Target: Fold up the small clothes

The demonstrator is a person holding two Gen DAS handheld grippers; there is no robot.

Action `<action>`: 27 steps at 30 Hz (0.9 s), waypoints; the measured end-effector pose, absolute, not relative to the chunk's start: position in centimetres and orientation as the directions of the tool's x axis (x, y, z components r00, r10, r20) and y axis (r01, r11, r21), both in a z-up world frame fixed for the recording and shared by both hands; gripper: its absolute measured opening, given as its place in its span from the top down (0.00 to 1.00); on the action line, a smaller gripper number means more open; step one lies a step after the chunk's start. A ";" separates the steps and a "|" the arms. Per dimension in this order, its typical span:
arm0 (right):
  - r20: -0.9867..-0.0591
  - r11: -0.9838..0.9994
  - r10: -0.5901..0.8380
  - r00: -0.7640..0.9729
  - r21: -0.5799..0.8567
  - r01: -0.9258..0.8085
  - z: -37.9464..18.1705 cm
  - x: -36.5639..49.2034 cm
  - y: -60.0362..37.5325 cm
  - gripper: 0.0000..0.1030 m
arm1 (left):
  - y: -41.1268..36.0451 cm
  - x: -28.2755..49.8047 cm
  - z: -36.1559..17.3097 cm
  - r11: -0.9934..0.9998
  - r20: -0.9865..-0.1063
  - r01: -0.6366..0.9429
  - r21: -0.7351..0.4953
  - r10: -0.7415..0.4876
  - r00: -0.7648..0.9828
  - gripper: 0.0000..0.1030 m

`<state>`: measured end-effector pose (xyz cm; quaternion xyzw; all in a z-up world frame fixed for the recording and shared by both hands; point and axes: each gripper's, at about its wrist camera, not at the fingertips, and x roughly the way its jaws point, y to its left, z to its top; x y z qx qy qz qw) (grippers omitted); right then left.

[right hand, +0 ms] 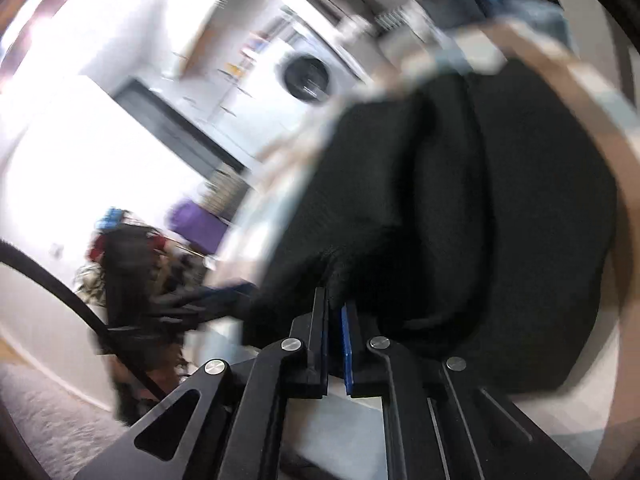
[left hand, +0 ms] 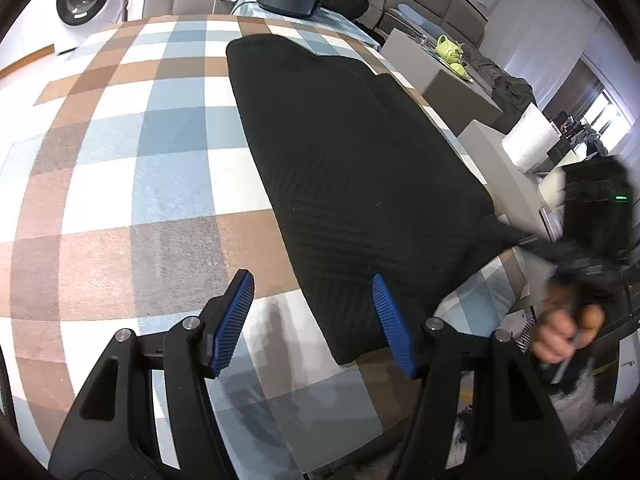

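Garment (right hand: 460, 208) corner pinched between right jaws.

left fingers (left hand: 314, 322) apart, right fingers (right hand: 335, 334) pinched together

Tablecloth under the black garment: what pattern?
The tablecloth is a large check of brown, light blue and white squares; clearest in the left wrist view.

A checked tablecloth (left hand: 120, 160) covers the table, a black garment (left hand: 340, 168) lying on it
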<state>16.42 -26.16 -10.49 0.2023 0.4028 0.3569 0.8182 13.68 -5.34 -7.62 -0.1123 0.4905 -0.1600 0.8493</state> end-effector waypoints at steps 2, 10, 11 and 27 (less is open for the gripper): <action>-0.463 0.638 0.769 0.441 0.606 -0.475 -8.3 15.4 -27.1 0.95 | -5.3 13.6 -7.3 0.919 -0.791 0.169 -0.355 -0.392 0.469 0.43; -0.742 0.831 0.551 0.382 0.441 -0.341 -11.8 16.6 -26.9 0.94 | -8.1 13.9 -6.3 0.893 -0.768 0.270 -0.361 -0.448 0.457 0.43; -0.731 0.823 0.562 0.387 0.451 -0.345 -11.6 16.6 -26.9 0.92 | -8.7 13.9 -6.2 0.889 -0.768 0.293 -0.351 -0.453 0.454 0.43; -0.687 0.791 0.612 0.392 0.534 -0.299 -11.2 17.1 -27.4 0.64 | -8.5 13.6 -8.3 0.904 -0.814 0.267 -0.334 -0.419 0.401 0.38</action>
